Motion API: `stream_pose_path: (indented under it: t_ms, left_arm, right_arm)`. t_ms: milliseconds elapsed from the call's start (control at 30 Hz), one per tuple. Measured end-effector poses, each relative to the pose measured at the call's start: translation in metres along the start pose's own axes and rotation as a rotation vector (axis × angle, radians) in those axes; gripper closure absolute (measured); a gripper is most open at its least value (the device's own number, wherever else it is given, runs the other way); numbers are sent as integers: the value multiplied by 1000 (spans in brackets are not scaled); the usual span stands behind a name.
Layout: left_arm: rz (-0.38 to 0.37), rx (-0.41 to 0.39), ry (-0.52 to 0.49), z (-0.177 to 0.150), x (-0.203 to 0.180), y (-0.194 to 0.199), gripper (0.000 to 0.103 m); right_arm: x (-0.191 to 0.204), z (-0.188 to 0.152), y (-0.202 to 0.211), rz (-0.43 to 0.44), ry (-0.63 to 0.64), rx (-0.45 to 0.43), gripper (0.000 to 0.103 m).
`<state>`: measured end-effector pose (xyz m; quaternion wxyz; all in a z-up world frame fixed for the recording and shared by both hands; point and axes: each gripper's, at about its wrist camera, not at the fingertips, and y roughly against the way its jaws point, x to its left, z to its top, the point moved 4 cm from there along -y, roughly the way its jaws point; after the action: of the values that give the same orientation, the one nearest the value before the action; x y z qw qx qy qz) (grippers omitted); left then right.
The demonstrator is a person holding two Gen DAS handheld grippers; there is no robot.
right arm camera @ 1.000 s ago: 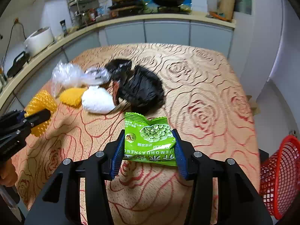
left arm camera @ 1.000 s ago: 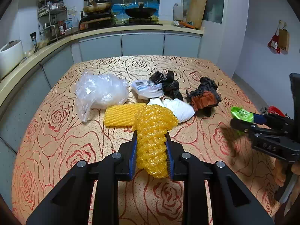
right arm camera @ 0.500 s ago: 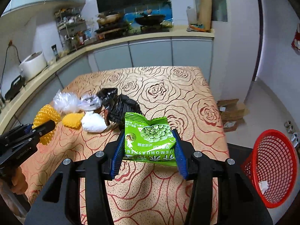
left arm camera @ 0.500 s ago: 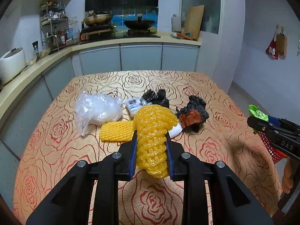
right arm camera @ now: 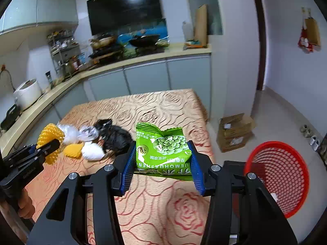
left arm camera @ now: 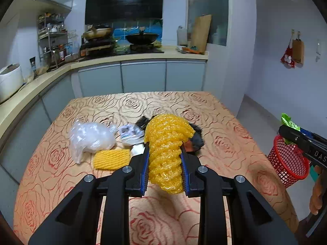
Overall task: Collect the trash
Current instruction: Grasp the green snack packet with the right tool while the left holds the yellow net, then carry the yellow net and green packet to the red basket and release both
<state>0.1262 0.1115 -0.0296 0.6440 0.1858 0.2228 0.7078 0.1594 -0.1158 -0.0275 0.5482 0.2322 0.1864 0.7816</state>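
Left wrist view first: your left gripper is clamped on the yellow foam net, squeezed between both blue pads and carried clear of the table. Compared with a second ago the camera sits a lot higher and further back, so you've pulled up and away from the pile. Left behind on the rose-pattern cloth are a clear plastic bag, a second flat yellow foam sleeve, a small white wrapper and some black crumpled stuff mostly hidden behind the net. At far right the red basket has come into view on the floor past the table's right edge, with your other tool poking in above it.

Right wrist view: your right gripper is closed on the green pea snack packet, held flat across the jaws. A second ago only a sliver of basket showed; now the whole red rim sits near right, down on the floor, with a scrap of something white already inside.

So I'd say both grabs are done and you're mid-carry. The packet looks closest to a drop; swing right over the basket before opening. Four-ish bits still wait on the table.
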Motion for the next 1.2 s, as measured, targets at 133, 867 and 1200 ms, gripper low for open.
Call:
stream_pose_path:
  t_ms: [133, 867, 1200]
  left_arm:
    - [-30, -16, -22, 6, -19, 0, 79]
    - [-238, -48, -181, 33, -138, -8, 78]
    - [-382, -27, -278, 38, -220, -16, 78]
  right_arm:
    - [-18, 2, 12, -30, -29, -25, 56]
    - [-111, 1, 61, -200, -161, -91, 56]
    - [-163, -10, 84, -306, -226, -97, 56]
